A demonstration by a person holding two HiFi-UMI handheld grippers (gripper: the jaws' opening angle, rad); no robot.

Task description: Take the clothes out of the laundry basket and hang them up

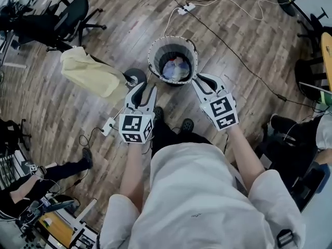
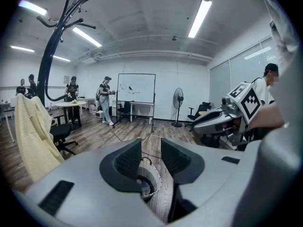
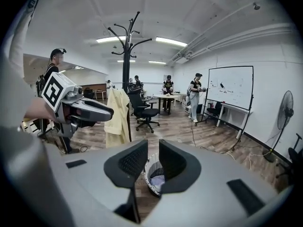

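A round white mesh laundry basket (image 1: 153, 56) stands on the wood floor just ahead of my feet, with pale and blue clothes (image 1: 176, 69) inside. My left gripper (image 1: 143, 88) hovers at its near left, jaws apart and empty. My right gripper (image 1: 206, 81) hovers at its near right, jaws narrowly apart and also empty. Between the left gripper's (image 2: 151, 150) pads I see the basket (image 2: 154, 181) below. The right gripper (image 3: 153, 151) frames the basket (image 3: 147, 171) and clothes (image 3: 157, 180) too. A yellow garment (image 1: 91, 71) (image 2: 33, 136) (image 3: 117, 110) hangs on the black coat rack (image 2: 49, 60) (image 3: 126, 56).
The coat rack's round base (image 1: 136, 77) sits left of the basket. A power strip (image 1: 187, 7) and cables (image 1: 244, 61) cross the floor behind it. Office chairs (image 1: 67, 19) stand far left. A person sits at lower left (image 1: 31, 183). A whiteboard (image 3: 232, 86) and fan (image 3: 284, 112) stand farther off.
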